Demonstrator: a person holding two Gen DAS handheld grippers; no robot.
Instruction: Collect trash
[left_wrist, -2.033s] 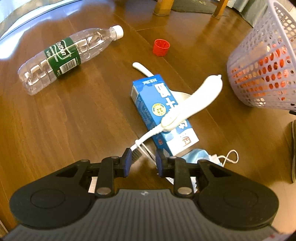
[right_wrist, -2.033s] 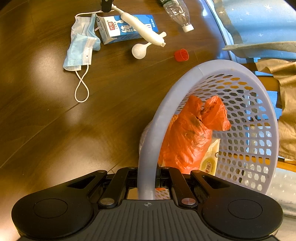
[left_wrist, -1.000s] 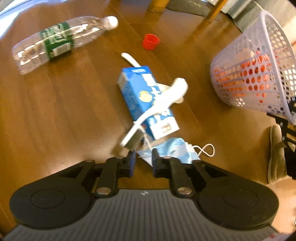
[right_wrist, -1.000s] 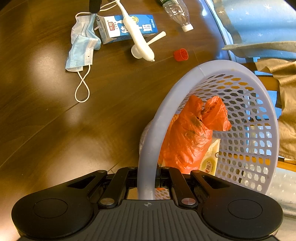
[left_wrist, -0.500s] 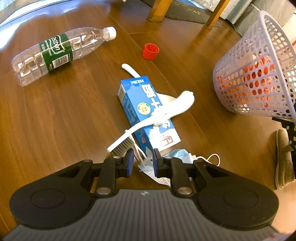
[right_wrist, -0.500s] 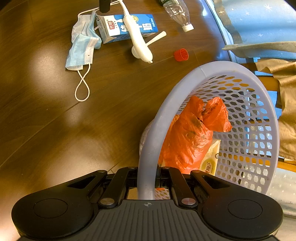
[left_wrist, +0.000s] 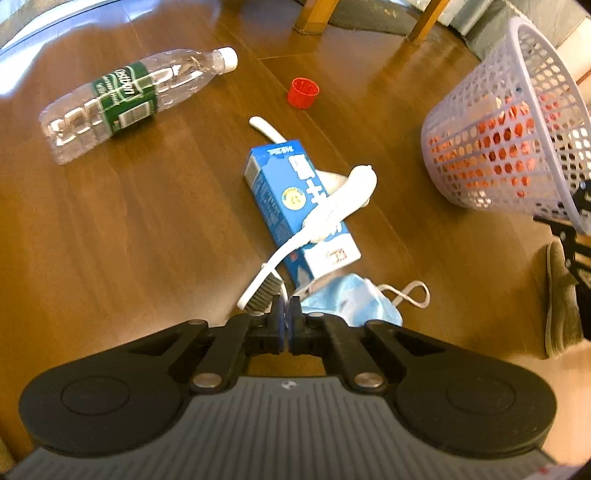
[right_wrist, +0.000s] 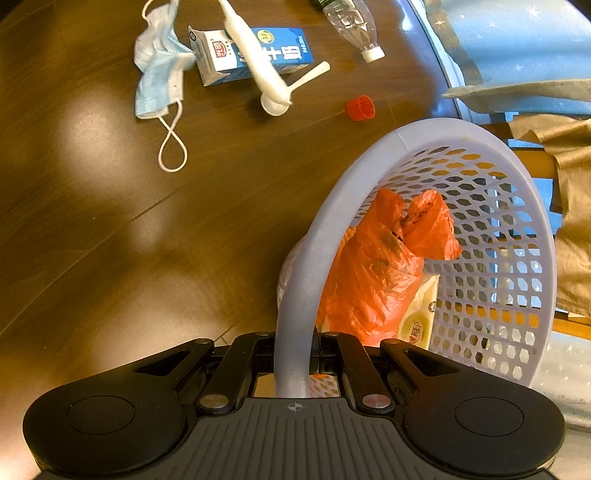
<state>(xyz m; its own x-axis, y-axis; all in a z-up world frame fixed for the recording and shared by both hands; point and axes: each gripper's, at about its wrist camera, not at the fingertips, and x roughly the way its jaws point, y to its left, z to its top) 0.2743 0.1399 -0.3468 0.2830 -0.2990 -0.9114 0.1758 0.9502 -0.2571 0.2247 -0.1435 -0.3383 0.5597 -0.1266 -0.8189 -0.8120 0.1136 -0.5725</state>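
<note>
Left gripper (left_wrist: 284, 308) closed beside bristled brush (left_wrist: 317, 221); perforated basket (left_wrist: 509, 140) — tilted.

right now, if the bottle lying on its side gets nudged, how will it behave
The bottle looks empty and clear, so it is probably very light and would skid easily on the glossy table. Lying on its round side, it is apt to roll. Its thin ribbed wall would likely dent under a hard squeeze.

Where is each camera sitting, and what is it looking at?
Left wrist: on the left gripper, looking down at floor litter: toothbrush, milk carton, bottle. Shows its shut jaws and a slipper.
Right wrist: on the right gripper, clamped on the basket rim, looking into it.
Both see carton, mask, red cap, basket.
</note>
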